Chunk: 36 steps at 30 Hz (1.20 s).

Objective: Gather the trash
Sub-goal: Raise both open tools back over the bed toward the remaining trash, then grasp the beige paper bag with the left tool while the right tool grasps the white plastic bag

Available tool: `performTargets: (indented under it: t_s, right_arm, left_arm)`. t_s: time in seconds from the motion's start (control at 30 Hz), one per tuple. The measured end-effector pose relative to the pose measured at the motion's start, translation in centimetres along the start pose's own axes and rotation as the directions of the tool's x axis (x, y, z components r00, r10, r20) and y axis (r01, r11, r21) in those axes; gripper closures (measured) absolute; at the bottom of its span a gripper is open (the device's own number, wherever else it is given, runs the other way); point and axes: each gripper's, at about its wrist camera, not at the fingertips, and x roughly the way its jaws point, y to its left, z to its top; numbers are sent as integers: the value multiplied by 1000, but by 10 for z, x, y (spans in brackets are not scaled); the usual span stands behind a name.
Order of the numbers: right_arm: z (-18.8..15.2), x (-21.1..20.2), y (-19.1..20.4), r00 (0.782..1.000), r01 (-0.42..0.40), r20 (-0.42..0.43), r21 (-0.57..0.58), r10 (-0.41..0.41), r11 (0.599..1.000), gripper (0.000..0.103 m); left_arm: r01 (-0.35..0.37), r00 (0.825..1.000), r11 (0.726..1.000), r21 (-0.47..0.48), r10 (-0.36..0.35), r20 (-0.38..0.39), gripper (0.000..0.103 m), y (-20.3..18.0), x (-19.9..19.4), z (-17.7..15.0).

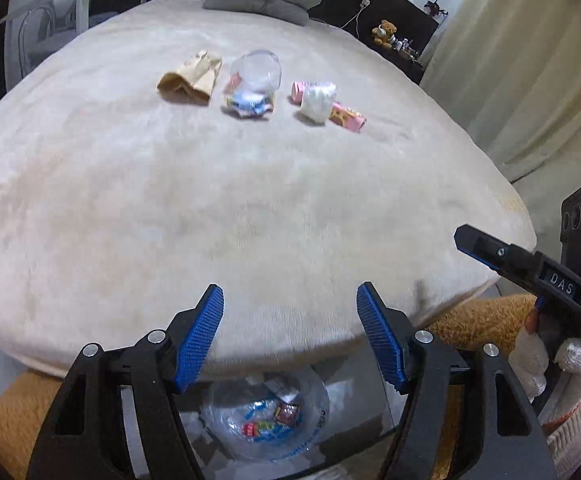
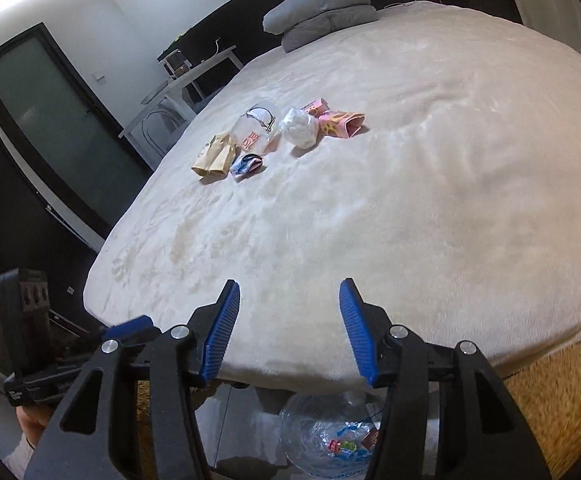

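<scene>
Left gripper (image 1: 290, 336) is hanging over the near edge of the bed (image 1: 250, 208), fingers parted, gripping nothing. Right gripper (image 2: 288, 332) is doing likewise, fingers parted and bare. Trash is lying well ahead mid-bed: tan paper bag (image 1: 189, 78), clear cup (image 1: 256, 74), white wad (image 1: 317, 101), pink wrapper (image 1: 346, 117).

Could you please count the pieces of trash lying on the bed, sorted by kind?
Brown paper bag: 1
Clear plastic cup: 1
Crumpled blue wrapper: 1
White plastic wad: 1
Pink cartons: 2
Total: 6
</scene>
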Motion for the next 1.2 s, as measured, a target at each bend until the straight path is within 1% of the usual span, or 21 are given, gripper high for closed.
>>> performTargets:
  t_s: [0.07,0.13,0.2,0.27,0.3,0.37,0.47,0.53,0.63,0.67,0.7,0.73,0.83,0.9,1.03,1.2]
  right_arm:
    - [13,8,-1,1000,4,3,-23,-4,1000,51]
    - [26,16,-5,1000,5,1,-33,-5,999,51]
    - [37,25,-9,1000,-1,-4,-36,1,999,51]
    - [48,37,-12,1000,-13,-15,-25,12,1000,50]
    - [52,42,-13,1000,-18,-19,-23,17,1000,46]
    - [62,54,-12,999,-28,-27,-19,27,999,43]
    - [76,72,-11,999,-38,-38,-9,37,999,39]
    - [85,84,-12,997,-51,-49,6,51,999,36]
    - [97,103,-10,996,-58,-61,16,59,998,33]
    - [100,109,-11,996,-61,-62,23,63,998,28]
    - [103,113,-11,996,-66,-64,33,68,997,24]
    - [107,119,-12,995,-66,-66,42,69,997,23]
    - [116,134,-12,995,-67,-68,59,71,996,22]
    - [123,144,-13,995,-70,-65,71,75,995,22]
    - [136,160,-20,994,-88,-59,124,96,988,22]
    - [148,175,-29,993,-98,-52,191,110,977,22]
  left_arm:
    - [-10,1000,1000,-1,10,17,35,5,1,21]
    - [-46,998,999,6,45,41,35,11,1,34]
    - [-47,998,999,-9,47,35,35,18,5,46]
    - [-57,997,998,-11,58,49,35,26,10,55]
    - [-68,996,998,0,68,54,35,28,13,61]
    - [-94,994,996,10,93,61,35,36,23,73]
    - [-125,990,992,-3,125,73,35,50,40,90]
    - [-127,988,992,6,126,86,35,56,48,102]
    - [-151,983,988,21,148,104,35,64,58,119]
    - [-150,983,988,25,147,106,35,67,61,124]
    - [-153,983,988,26,150,108,31,69,64,128]
    - [-157,982,987,29,152,115,24,71,67,133]
    - [-177,975,983,41,170,140,22,77,78,148]
    - [-172,976,984,42,165,141,22,81,87,156]
    - [-210,968,975,72,198,152,22,84,102,171]
    - [-258,959,961,94,244,142,22,90,121,184]
